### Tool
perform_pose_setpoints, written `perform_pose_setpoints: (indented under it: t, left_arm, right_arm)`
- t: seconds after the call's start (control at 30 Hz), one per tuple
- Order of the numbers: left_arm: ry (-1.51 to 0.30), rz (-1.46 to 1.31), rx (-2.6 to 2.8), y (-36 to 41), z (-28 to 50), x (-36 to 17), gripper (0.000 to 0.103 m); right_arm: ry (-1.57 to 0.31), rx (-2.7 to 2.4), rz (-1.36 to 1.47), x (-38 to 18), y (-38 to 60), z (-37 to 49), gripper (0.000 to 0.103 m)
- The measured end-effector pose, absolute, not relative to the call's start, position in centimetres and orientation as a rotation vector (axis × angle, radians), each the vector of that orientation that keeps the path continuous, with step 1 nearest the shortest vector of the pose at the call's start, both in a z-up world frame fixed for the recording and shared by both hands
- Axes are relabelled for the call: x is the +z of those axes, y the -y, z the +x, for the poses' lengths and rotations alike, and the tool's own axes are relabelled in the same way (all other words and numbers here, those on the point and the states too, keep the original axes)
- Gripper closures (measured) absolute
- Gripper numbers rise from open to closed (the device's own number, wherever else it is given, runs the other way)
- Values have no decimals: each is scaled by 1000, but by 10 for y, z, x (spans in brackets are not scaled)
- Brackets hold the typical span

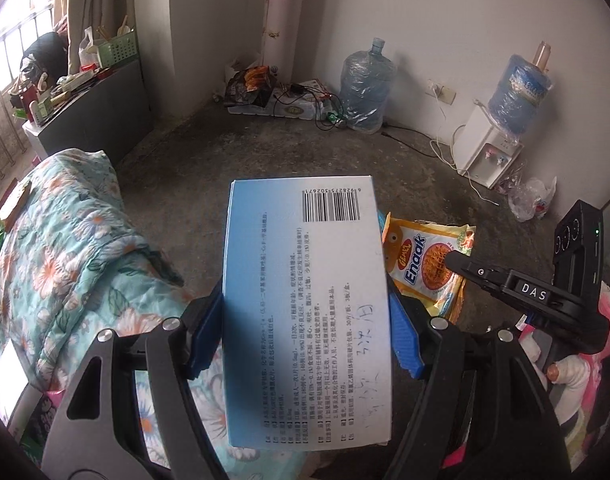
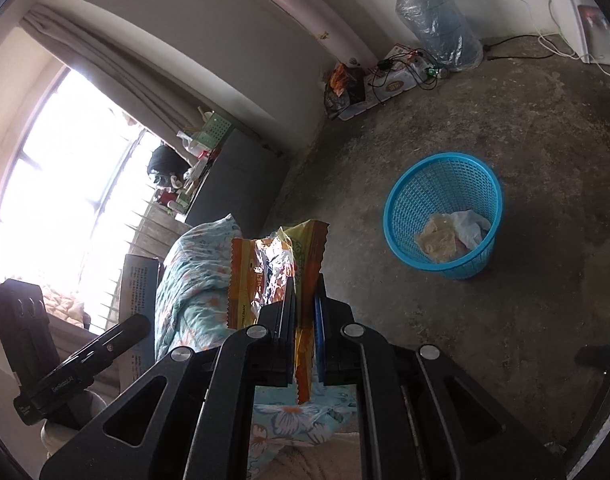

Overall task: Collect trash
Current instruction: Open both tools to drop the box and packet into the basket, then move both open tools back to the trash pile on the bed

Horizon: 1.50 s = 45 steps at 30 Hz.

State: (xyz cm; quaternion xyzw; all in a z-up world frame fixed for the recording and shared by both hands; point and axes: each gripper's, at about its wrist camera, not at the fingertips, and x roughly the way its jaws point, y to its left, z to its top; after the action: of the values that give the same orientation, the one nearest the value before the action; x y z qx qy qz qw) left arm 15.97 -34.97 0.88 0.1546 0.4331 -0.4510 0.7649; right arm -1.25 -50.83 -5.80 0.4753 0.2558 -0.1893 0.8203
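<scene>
A blue-and-white box (image 1: 305, 308) printed with black text and a barcode is shown between blue pads (image 1: 403, 332) of the black left gripper (image 1: 305, 320). A yellow-orange snack wrapper (image 2: 277, 268) with a silver lining is seen in the black right gripper (image 2: 303, 312). A teal quilt (image 1: 65, 264) is patterned with white and orange flowers. A bright blue lattice basket (image 2: 445, 208) is set on mottled grey-brown floor (image 2: 525, 120). White walls (image 1: 445, 20) and beige curtains (image 2: 117, 68) are shown behind.
</scene>
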Motion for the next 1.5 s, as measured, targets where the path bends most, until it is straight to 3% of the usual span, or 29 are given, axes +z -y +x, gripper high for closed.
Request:
perform_pose_setpoints:
  t: [0.43,0.47,0.5,0.53,0.57,0.67,0.83,1.0,1.4,1.5]
  left_arm:
    - [-1104,290,-1168,537,200,-72,34]
    - [-1108,268,-1163,550,205,-81,18]
    - [-1106,246,-1145,560,210,-90,15]
    - [-1101,233,-1116,568,215,-101,15]
    - [-1112,232,-1095,576,218,-110,15]
    - [-1182,224,-1077,582,222,-130,15]
    - [-1115,186,-1108,558,219,-104,15]
    - [-940,97,-1120,507,207,-41,15]
    - [-819,-164,-902,281,187,33,15]
    - [-771,-207,-838,214,181,51,15]
  right_arm:
    - [-545,-682,1153,-139,636,9,91]
    - [-553,-691,1161,-150,649,15,87]
    - [-570,-691,1175,-164,660,22,66]
    - [-595,-718,1196,-180,668,27,55]
    - [-631,-752,1210,-194,674,32,50]
    - [-701,-798,1237,-223,673,34,50]
    - [-667,-810,1209,-216,643,15,50]
    - [-603,-775,1054,-169,606,8,49]
    - [-408,-529,500,3,455,19,11]
    - [-372,-468,436,30,426,14,10]
